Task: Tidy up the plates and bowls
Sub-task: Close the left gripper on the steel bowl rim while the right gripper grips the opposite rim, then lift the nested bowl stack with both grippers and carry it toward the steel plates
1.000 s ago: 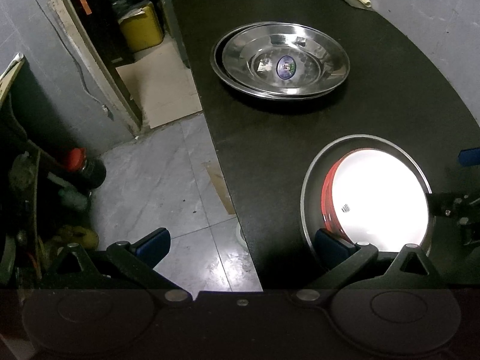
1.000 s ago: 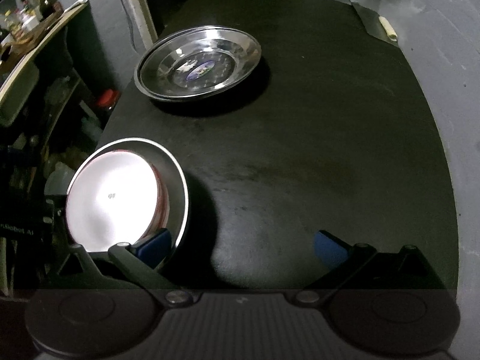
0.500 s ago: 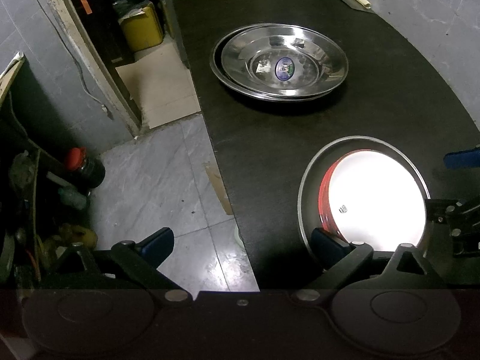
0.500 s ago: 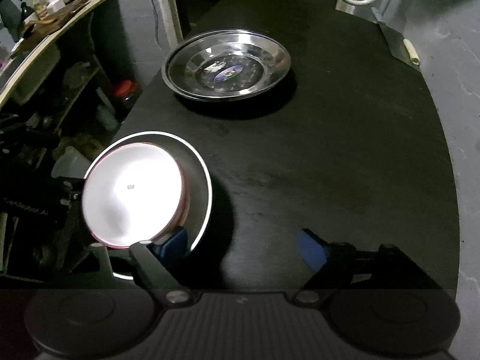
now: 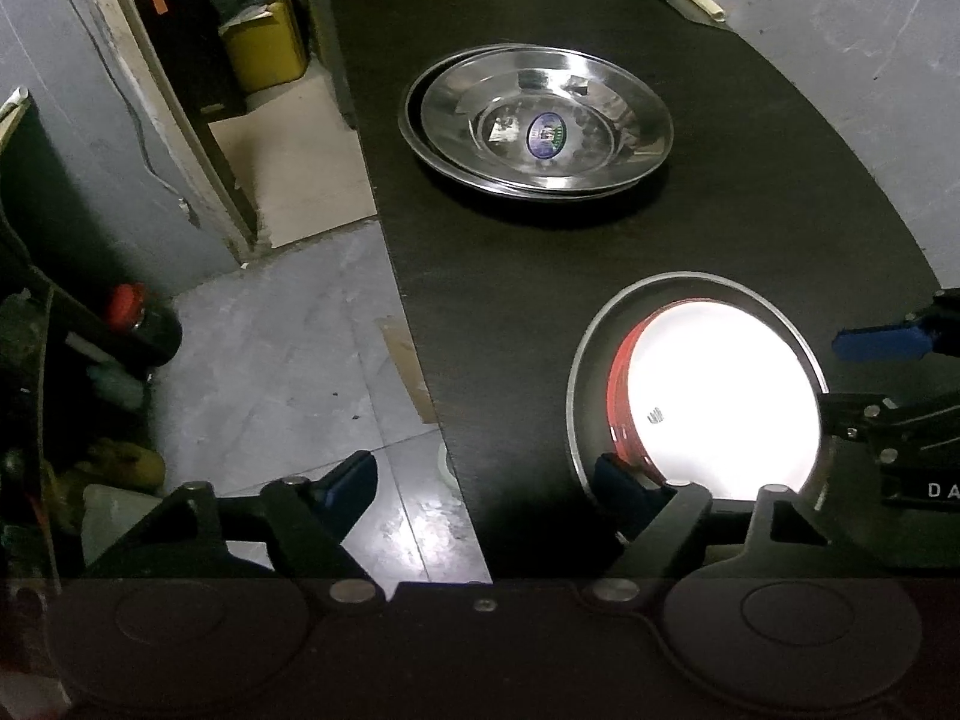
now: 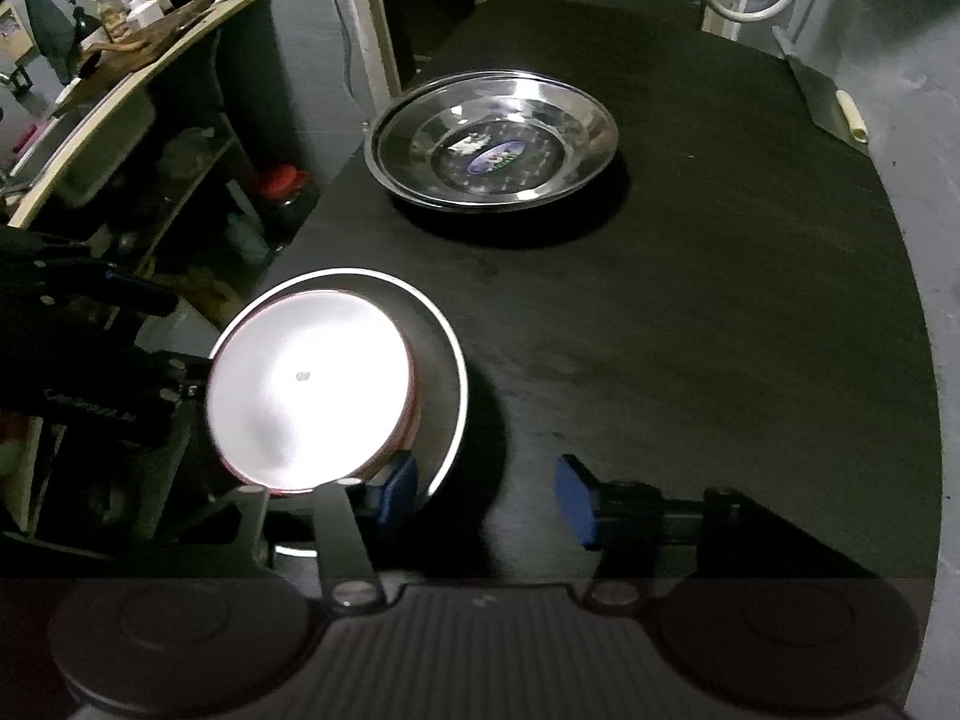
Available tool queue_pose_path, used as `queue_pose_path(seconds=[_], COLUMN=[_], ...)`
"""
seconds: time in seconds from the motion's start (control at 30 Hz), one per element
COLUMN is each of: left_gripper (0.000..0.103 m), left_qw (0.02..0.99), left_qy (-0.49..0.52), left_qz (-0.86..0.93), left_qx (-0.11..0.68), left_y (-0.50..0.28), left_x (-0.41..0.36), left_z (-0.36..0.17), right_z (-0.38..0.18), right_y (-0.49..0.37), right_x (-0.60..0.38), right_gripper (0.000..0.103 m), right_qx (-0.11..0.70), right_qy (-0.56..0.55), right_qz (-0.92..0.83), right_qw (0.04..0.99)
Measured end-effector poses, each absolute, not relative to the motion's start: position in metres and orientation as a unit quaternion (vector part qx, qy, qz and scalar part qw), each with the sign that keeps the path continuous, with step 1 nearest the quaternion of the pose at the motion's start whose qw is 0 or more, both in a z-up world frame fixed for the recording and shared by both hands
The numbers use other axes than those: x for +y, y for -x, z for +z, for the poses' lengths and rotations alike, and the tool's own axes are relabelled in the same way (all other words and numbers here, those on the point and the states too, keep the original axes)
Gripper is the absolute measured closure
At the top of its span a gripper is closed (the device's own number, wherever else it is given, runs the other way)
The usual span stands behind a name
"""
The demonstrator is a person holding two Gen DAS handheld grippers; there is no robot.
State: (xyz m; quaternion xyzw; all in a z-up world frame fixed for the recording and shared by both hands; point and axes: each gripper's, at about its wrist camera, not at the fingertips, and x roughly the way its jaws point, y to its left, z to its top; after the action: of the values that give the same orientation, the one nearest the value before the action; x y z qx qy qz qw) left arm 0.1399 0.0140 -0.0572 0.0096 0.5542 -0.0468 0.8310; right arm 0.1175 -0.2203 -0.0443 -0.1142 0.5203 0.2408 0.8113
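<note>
Plates and bowls sit in two groups on the dark desk: a stack of steel plates at the far end, and nearer, just beside the desk's edge, a white bowl with a red outside resting in a shallow steel plate, as the two pairs of tongs draw in on the bowl from opposite sides. Both pairs have just been closing, the right tongs by much more, the left tongs only a little. In the right wrist view one blue pad lies against the bowl's near rim while the other stands over bare desk, so nothing is pinched between them. The left tongs remain fairly wide, one pad at the bowl's red side, the other out over the floor. Neither pair appears to grip anything yet. The narrowing suggests a lift of the bowl is being set up; with one pad on the rim alone, the bowl could slide inside its plate rather than rise
</note>
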Motion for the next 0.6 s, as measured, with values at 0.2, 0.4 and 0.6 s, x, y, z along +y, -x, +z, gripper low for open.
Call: queue_pose_path(seconds=[0.2, 0.4, 0.6], left_gripper=[0.036, 0.054, 0.068], left_qw=[0.832, 0.832, 0.832], left_qy=[-0.001, 0.004, 0.009], left_qz=[-0.061, -0.082, -0.098], left_qx=[0.551, 0.548, 0.546], left_y=[-0.1378, -0.1366, -0.1361], left_x=[0.0134, 0.0096, 0.0083], left_z=[-0.0551, -0.0526, -0.0508], right_z=[-0.0431, -0.0424, -0.0415], right_y=[-0.1157, -0.1145, -0.1126], right_x=[-0.219, -0.2203, -0.2212], right_gripper=[0.058, 0.07, 0.082], right_qx=[0.521, 0.521, 0.52], right_qy=[0.112, 0.104, 0.095], right_qz=[0.248, 0.261, 0.274], right_qw=[0.809, 0.806, 0.804])
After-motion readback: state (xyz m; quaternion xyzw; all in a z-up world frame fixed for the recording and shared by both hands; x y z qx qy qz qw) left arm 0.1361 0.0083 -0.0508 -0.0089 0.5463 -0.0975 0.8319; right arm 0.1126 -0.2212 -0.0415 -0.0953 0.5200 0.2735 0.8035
